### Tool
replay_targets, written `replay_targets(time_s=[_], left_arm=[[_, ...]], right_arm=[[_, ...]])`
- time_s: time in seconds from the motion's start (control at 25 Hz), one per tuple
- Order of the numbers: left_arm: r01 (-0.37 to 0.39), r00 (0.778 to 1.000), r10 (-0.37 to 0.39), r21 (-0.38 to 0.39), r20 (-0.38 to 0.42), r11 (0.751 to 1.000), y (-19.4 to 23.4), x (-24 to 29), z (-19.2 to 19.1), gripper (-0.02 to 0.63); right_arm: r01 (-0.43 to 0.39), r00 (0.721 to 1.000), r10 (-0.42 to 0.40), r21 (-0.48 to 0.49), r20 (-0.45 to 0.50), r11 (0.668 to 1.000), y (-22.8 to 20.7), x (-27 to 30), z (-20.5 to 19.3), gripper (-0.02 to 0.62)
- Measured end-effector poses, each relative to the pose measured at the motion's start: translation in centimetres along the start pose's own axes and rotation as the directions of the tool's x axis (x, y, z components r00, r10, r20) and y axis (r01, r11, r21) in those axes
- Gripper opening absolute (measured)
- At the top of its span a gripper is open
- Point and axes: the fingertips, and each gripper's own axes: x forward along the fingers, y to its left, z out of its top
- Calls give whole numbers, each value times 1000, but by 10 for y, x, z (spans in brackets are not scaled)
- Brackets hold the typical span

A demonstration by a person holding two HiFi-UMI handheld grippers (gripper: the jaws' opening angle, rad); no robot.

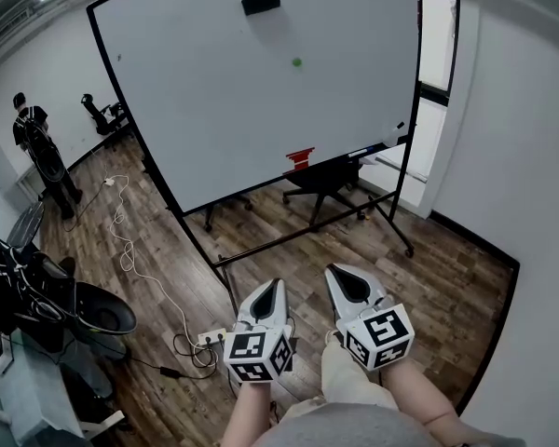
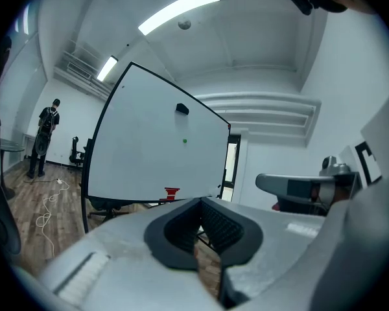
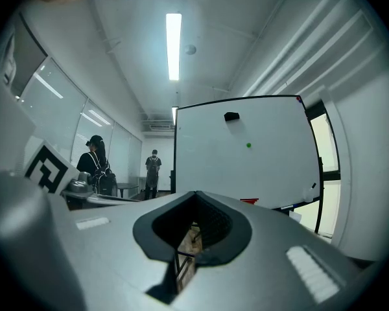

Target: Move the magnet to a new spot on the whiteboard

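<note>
One green magnet (image 1: 296, 62) on whiteboard (image 1: 196, 110); left tongs (image 1: 270, 289) and right tongs (image 1: 341, 276) both pressed together, empty, well apart from it.

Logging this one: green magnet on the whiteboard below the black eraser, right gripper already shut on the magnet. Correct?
No. The right gripper is shut on nothing and held well short of the whiteboard; the right gripper view shows its fingers together and empty. The green magnet does sit on the board below the black eraser.
</note>
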Motion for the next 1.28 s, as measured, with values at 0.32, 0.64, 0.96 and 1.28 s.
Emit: replay_targets(time_s=[0.32, 0.64, 0.96, 1.28], left_arm=[[-11, 1000, 11, 8, 3, 1000, 15, 43, 0, 5], [-19, 1000, 19, 10, 16, 1000, 37, 104, 11, 5], [-40, 999, 40, 8, 30, 999, 63, 180, 25, 5], [-67, 997, 66, 13, 48, 998, 80, 248, 48, 5]], right_arm=[[-14, 1000, 14, 1, 5, 1000, -29, 38, -8, 0], [-47, 999, 47, -16, 28, 999, -60, 93, 2, 0], [-68, 997, 69, -47, 20, 997, -109, 160, 4, 0], [-93, 995, 95, -62, 30, 994, -160, 219, 17, 0]])
